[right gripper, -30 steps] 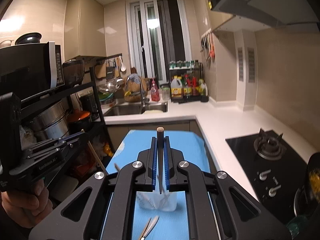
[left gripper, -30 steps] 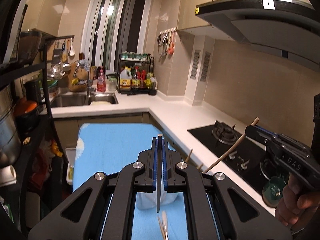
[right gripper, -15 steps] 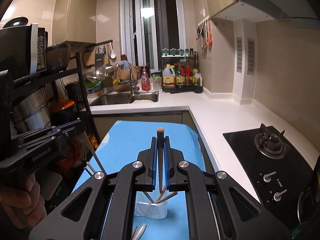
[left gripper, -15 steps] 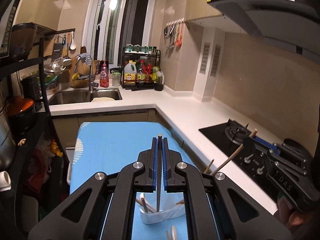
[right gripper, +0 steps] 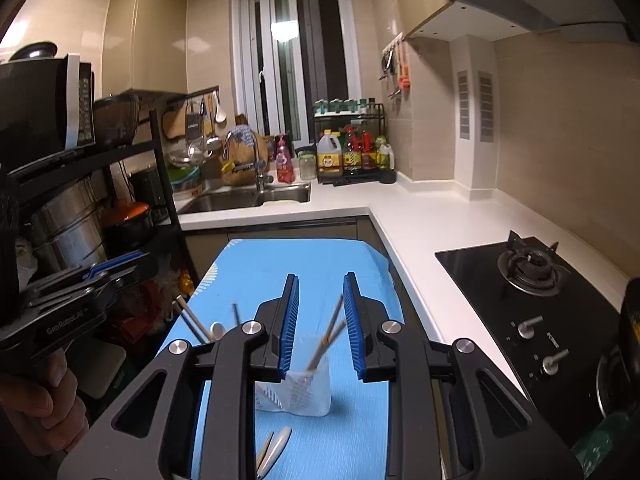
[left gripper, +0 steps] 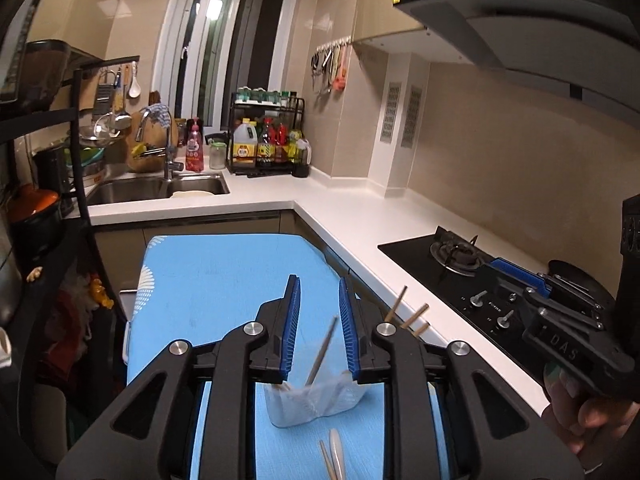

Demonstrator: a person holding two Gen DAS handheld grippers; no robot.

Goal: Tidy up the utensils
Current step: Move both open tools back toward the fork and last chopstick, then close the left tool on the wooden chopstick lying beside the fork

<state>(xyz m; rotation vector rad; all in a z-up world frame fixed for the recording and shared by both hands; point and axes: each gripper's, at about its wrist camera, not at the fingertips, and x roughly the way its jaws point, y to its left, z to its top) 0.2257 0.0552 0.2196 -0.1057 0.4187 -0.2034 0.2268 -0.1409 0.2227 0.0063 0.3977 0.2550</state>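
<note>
Wooden chopsticks (right gripper: 325, 342) in cup (right gripper: 308, 394); right tool (right gripper: 320, 322) opening above

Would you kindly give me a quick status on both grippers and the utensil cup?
Left gripper, right gripper: jaws opening, chopsticks dropping free. Clear cup upright on blue mat. Loose utensils nearside; nothing blocking.

my right gripper (right gripper: 319, 322) hangs over the blue mat (right gripper: 256, 268), its jaws opening. a blurred wooden chopstick (right gripper: 326, 338) stands loose between the blue pads (right gripper: 289, 328), touching neither, its lower end in the clear holder (right gripper: 304, 392) just below. two pale utensils (right gripper: 276, 446) lie on the mat near me. my left gripper (right gripper: 132, 266) sits at the left edge, with more chopsticks (right gripper: 192, 322) near it.
</note>
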